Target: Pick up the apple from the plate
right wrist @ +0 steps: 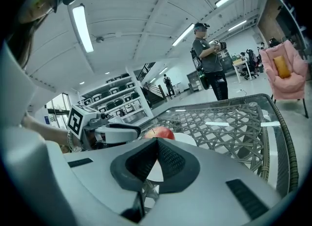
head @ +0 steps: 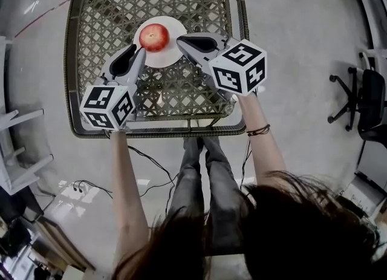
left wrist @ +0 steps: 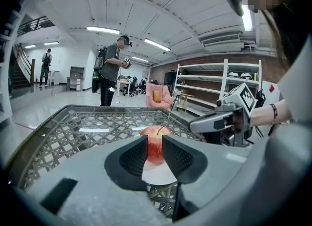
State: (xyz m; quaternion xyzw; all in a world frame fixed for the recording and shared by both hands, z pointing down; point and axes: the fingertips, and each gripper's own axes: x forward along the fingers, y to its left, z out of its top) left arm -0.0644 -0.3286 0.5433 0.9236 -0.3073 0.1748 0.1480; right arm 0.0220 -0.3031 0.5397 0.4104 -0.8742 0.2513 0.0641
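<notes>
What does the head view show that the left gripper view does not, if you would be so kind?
Only the head view shows the person's legs, an office chair and cables on the floor. Only the left gripper view shows a standing person beyond the table, a pink armchair and shelves. Both show the apple on its white plate, the lattice table, the left tongs, narrowly apart, and the right tongs.
</notes>
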